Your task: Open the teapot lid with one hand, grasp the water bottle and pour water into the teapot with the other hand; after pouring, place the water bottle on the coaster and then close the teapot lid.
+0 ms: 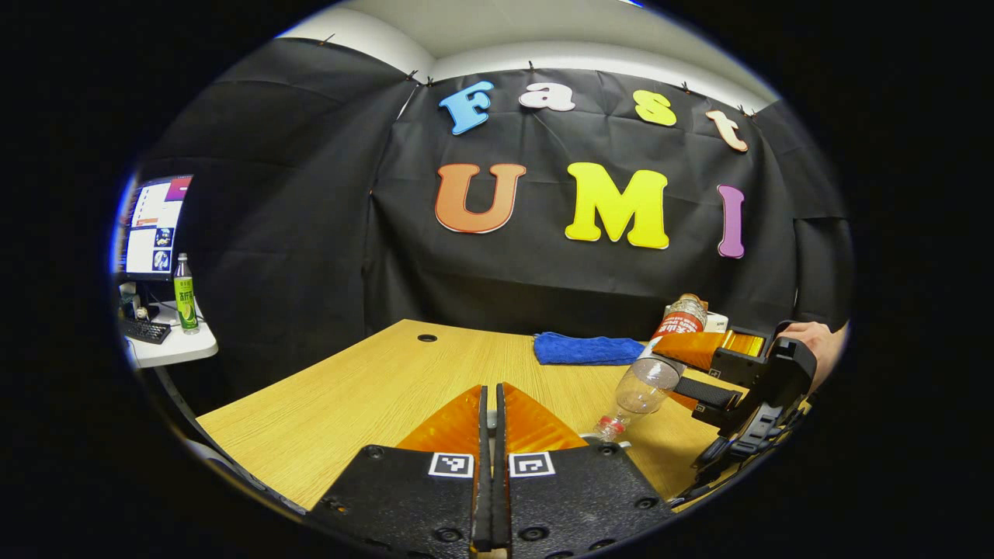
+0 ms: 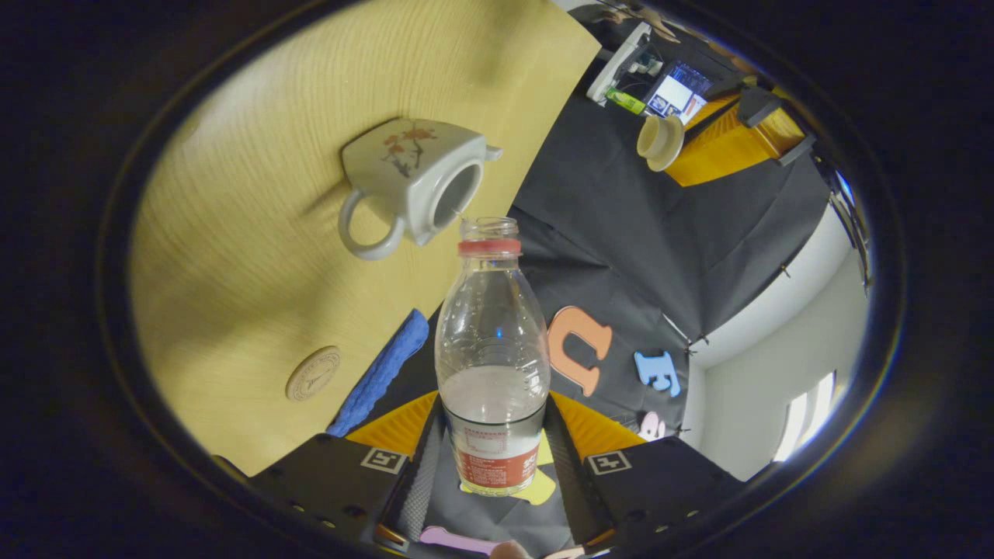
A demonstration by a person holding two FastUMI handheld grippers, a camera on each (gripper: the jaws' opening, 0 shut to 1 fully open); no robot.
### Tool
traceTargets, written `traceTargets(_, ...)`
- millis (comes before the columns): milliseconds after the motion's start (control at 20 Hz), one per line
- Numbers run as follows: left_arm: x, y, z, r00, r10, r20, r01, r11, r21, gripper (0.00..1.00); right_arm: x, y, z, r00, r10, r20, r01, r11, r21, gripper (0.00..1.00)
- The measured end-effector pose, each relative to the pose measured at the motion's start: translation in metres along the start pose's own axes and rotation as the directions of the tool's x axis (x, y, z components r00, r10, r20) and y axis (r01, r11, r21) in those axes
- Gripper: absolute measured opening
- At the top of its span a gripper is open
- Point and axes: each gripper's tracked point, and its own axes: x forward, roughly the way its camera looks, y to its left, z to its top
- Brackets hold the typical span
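Right gripper (image 2: pixel 491 458) clamped on water bottle (image 2: pixel 491 365), both fingers pressed against its labelled lower body; cap off, neck tipped down toward teapot (image 2: pixel 411 182), mouth just beside the open top. Some water left inside the bottle. In left gripper view, same bottle (image 1: pixel 648 380) tilted neck-down over the right side of wooden table (image 1: pixel 365 388), held by the right gripper (image 1: pixel 703 353), a hand (image 1: pixel 811 341) behind it. Left gripper (image 1: pixel 491 411) clenched at near edge of that view, fingers nearly touching; from the right gripper view, teapot lid (image 2: pixel 660 142) seen at the left gripper's (image 2: pixel 683 147) fingertips, lifted off and well apart from the teapot. Round coaster (image 2: pixel 313 373) bare on the table, near blue cloth (image 2: pixel 380 373). Monitor (image 1: pixel 153 227), keyboard and green bottle (image 1: pixel 185 293) on a side desk far left.
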Motion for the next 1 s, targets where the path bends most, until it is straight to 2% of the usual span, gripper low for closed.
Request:
traceTargets(400, 0.002, 0.003, -0.001, 1.0, 0.008, -0.002, -0.008, 1.0, 0.0, 0.02, 0.004, -0.002, 0.001, 1.0, -0.008, 0.007, 0.008, 1.0, -0.005, 0.69)
traceTargets(600, 0.001, 0.007, -0.001, 1.0, 0.019, -0.001, -0.019, 1.0, 0.005, 0.02, 0.005, 0.005, -0.002, 1.0, -0.001, -0.015, 0.002, 0.999, 0.043, 0.69)
traceTargets(650, 0.0, 0.008, -0.001, 1.0, 0.021, -0.001, -0.021, 1.0, 0.005, 0.08, 0.006, 0.008, -0.002, 1.0, 0.01, -0.019, -0.009, 0.998, 0.063, 0.7)
traceTargets(700, 0.0, 0.009, 0.0, 1.0, 0.023, 0.0, -0.023, 1.0, 0.005, 0.02, 0.005, 0.013, -0.002, 0.999, 0.034, -0.018, -0.032, 0.994, 0.104, 0.7)
traceTargets(850, 0.0, 0.012, 0.002, 0.999, 0.033, 0.009, -0.033, 0.999, 0.006, 0.02, 0.003, 0.035, -0.003, 0.992, 0.129, -0.013, -0.12, 0.952, 0.28, 0.71)
traceTargets(900, 0.0, 0.012, 0.002, 0.999, 0.036, 0.01, -0.036, 0.999, 0.005, 0.02, 0.0, 0.042, -0.002, 0.987, 0.161, -0.008, -0.148, 0.924, 0.353, 0.71)
traceTargets(1000, -0.001, 0.012, 0.004, 0.999, 0.038, 0.013, -0.039, 0.999, 0.006, 0.03, -0.004, 0.053, 0.003, 0.976, 0.22, 0.01, -0.195, 0.842, 0.503, 0.69)
